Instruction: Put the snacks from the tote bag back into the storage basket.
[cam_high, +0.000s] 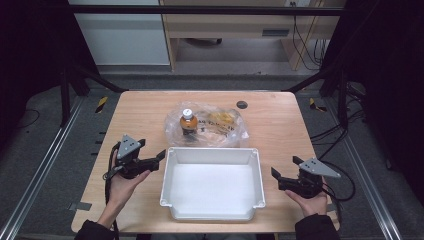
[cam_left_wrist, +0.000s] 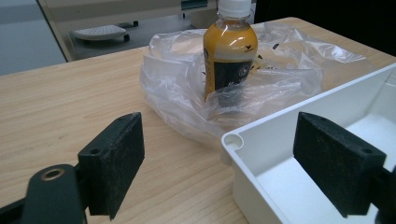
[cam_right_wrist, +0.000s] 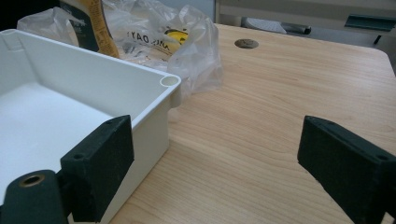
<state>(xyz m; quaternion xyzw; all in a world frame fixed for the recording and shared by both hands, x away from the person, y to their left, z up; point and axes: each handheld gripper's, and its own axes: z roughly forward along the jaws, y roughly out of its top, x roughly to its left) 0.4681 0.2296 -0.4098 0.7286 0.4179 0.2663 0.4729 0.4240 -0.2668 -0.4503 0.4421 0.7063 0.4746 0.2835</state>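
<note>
A small bottle (cam_high: 188, 123) of orange drink with a white cap stands upright inside a crumpled clear plastic bag (cam_high: 220, 127) at the table's middle back; the left gripper view has the bottle (cam_left_wrist: 229, 51) and the bag (cam_left_wrist: 289, 70) ahead. A yellow item (cam_high: 223, 118) lies in the bag. An empty white tray (cam_high: 167, 185) sits at the front centre. My left gripper (cam_high: 151, 152) is open, held left of the tray's far left corner (cam_left_wrist: 233, 140). My right gripper (cam_high: 285, 167) is open, right of the tray, whose corner (cam_right_wrist: 169, 82) lies between its jaws' line of sight.
A dark round grommet (cam_high: 242, 104) is set in the wooden table (cam_high: 140, 110) near its back edge. Black frame posts stand at both sides, with cables on the floor to the right. A cabinet stands beyond the table.
</note>
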